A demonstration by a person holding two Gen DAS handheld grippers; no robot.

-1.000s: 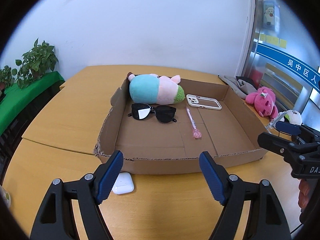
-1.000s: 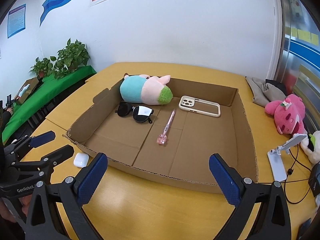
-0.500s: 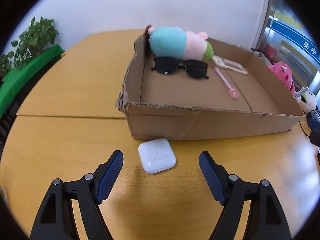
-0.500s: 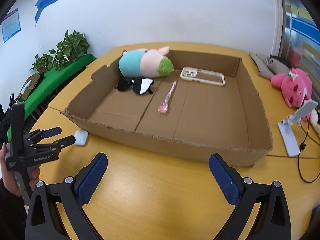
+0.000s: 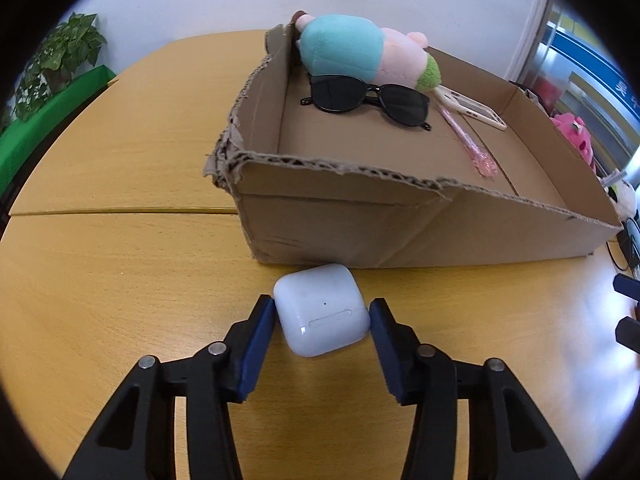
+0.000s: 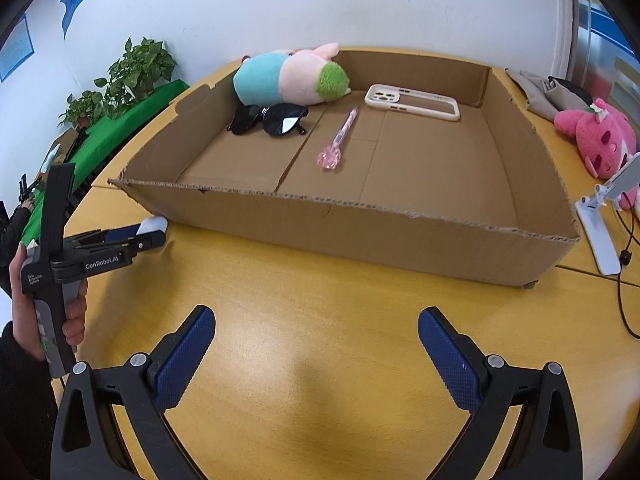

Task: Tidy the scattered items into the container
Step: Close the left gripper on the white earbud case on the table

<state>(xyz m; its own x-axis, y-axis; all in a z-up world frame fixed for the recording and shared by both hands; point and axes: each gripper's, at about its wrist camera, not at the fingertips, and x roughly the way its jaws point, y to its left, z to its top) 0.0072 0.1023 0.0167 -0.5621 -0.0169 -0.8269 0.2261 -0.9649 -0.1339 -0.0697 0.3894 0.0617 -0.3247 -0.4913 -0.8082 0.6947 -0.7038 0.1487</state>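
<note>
Closing my left claw (image 5: 322,314) around the white earbud case (image 5: 322,309) on the surface (image 5: 120,280), beside the cardboard box (image 5: 400,228), my right claw (image 6: 316,340) wide, hovering.

Black plastic tool (image 5: 322,316) arms, blue textured pads (image 6: 182,354), silver screws, white "GenRobot.AI" lettering, dark sleeve

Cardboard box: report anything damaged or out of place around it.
The cardboard box has a torn, ragged near-left corner. A white earbud case sits outside on the table, against the box's front wall, between the left gripper pads.
</note>
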